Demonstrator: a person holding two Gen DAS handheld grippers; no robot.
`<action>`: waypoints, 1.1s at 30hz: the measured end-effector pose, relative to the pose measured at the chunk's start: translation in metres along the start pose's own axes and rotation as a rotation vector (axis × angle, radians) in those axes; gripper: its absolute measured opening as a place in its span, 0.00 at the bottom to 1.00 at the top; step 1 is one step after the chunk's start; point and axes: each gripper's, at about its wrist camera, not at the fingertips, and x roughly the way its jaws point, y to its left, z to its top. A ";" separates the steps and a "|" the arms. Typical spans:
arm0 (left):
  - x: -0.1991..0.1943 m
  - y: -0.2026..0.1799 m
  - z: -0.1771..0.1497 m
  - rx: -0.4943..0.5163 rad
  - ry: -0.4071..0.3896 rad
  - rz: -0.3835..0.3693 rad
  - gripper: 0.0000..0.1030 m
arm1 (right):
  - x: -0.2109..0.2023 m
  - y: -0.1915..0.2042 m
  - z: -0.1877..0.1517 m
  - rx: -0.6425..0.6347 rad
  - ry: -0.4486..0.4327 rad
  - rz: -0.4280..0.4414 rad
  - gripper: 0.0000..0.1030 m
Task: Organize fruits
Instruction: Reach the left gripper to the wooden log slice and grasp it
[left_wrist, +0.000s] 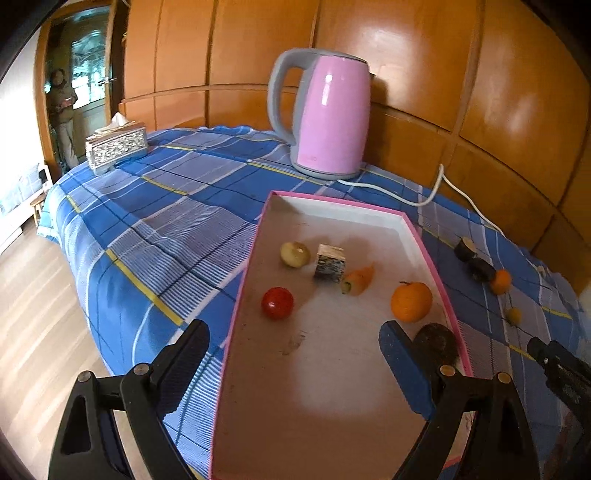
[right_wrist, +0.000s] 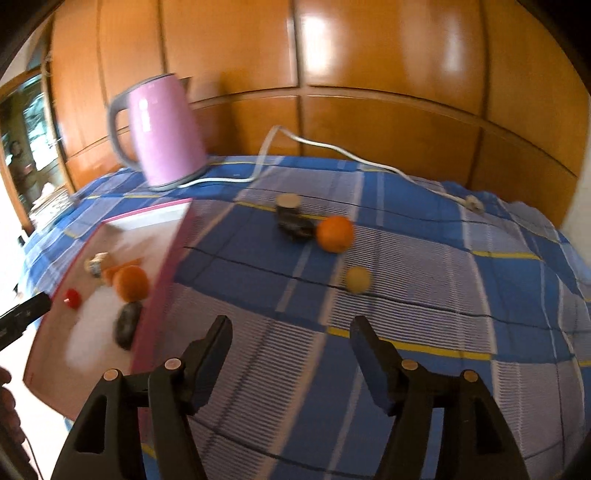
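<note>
While both tongs, left tongs (left_wrist: 293, 354) and right tongs (right_wrist: 290, 350), stand apart and hold nothing, a round orange (right_wrist: 334, 234) sits on the blue checked counter (right_wrist: 424, 277), a small yellow fruit (right_wrist: 357, 279) at its 5 o'clock.

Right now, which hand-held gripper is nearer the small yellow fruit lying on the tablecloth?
Right. The right hand-held gripper hovers open over the cloth, facing the small yellow fruit. The left hand-held gripper is over the pink-rimmed tray, farther away.

Left wrist view close above pink-rimmed tray (left_wrist: 424, 240), right wrist view over tablecloth (right_wrist: 406, 332) beside it, both facing kettle (left_wrist: 332, 114).
</note>
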 end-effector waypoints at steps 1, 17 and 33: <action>0.000 -0.003 -0.001 0.011 0.002 -0.008 0.91 | 0.000 -0.005 -0.001 0.009 0.001 -0.011 0.65; -0.006 -0.029 -0.004 0.120 0.012 -0.083 0.91 | -0.005 -0.097 -0.013 0.194 0.003 -0.261 0.71; 0.009 -0.092 0.040 0.199 0.122 -0.255 0.67 | 0.002 -0.151 -0.024 0.305 0.020 -0.304 0.71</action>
